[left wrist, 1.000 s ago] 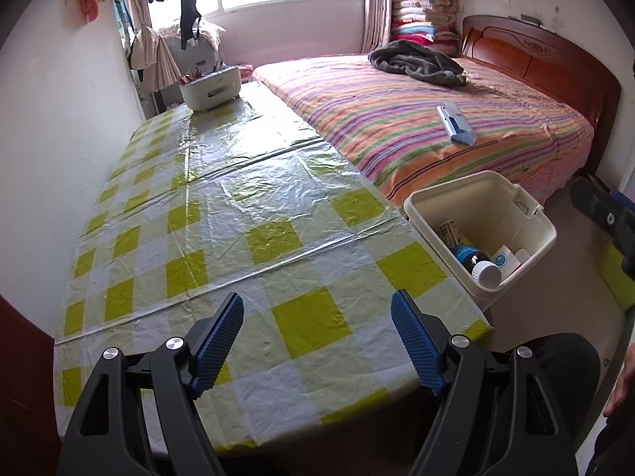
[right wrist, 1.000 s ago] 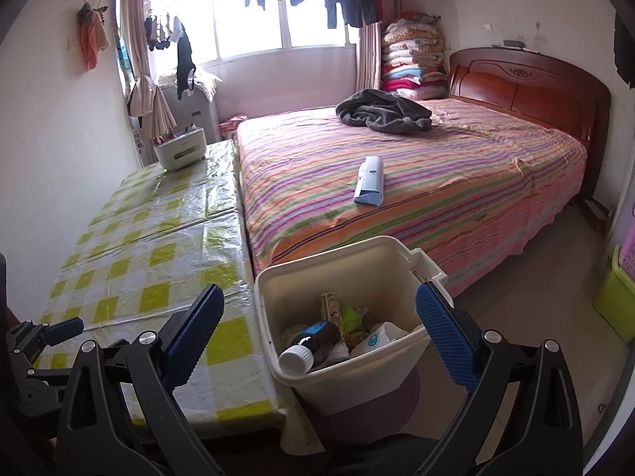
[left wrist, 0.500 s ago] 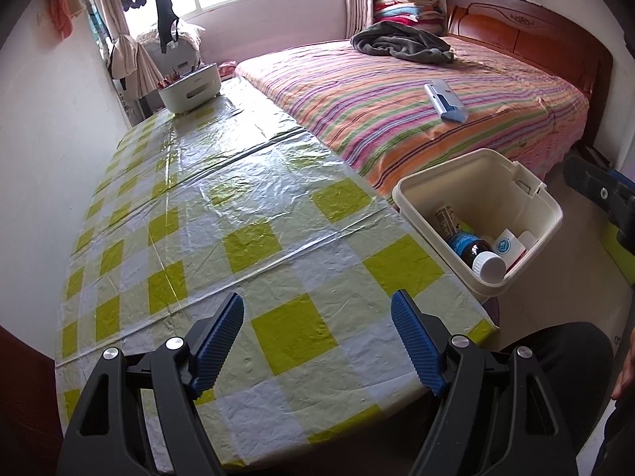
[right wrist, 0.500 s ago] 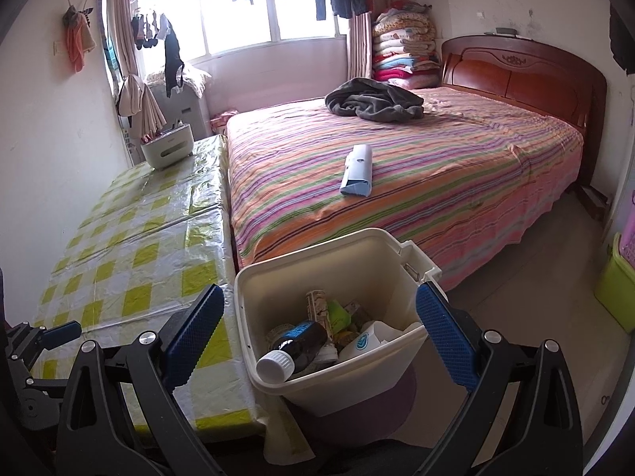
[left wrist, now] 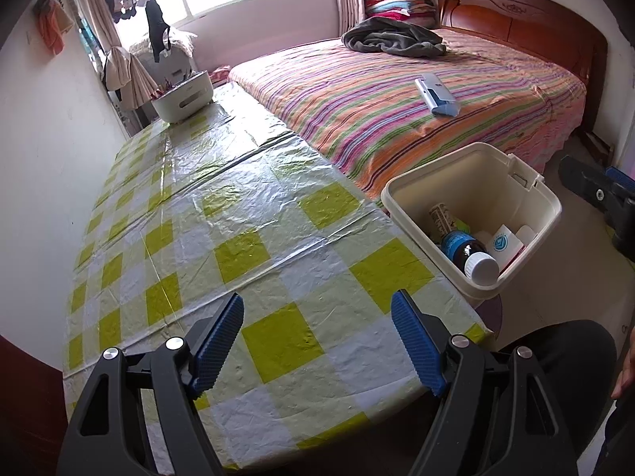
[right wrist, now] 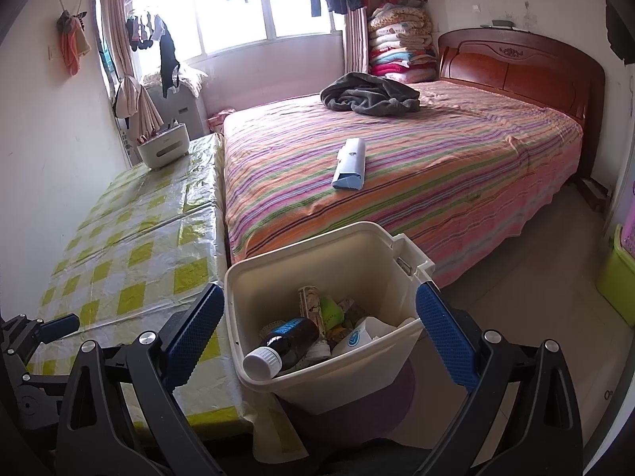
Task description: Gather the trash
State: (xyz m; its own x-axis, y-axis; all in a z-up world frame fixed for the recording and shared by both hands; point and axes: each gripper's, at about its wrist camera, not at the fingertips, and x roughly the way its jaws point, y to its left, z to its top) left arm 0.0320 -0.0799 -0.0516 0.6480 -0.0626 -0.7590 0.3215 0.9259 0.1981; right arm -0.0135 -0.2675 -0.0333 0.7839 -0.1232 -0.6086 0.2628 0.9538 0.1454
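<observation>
A cream trash bin (left wrist: 468, 182) stands open beside the table's near right corner. It holds a dark bottle with a white cap (left wrist: 470, 256), a can and paper scraps. My left gripper (left wrist: 317, 305) hovers open above the checked tablecloth (left wrist: 254, 214), with nothing between its blue pads. My right gripper (right wrist: 319, 293) is open just short of the bin (right wrist: 317, 261), its fingers either side of it and not touching. The bottle (right wrist: 285, 343) lies at the bin's near rim. A blue and white box (right wrist: 349, 164) rests on the striped bed (right wrist: 456, 158).
A white caddy (left wrist: 182, 97) sits at the table's far end by the wall. A grey blanket (right wrist: 369, 97) is bunched on the bed. The bin stands on a purple stool (right wrist: 397, 396). A green crate (right wrist: 615, 273) stands on the floor at right. A hand (left wrist: 627, 369) shows at the edge.
The right gripper has closed in on the bin, which now sits nearer and further left between its fingers. The left view has rolled a little and shifted along the table.
</observation>
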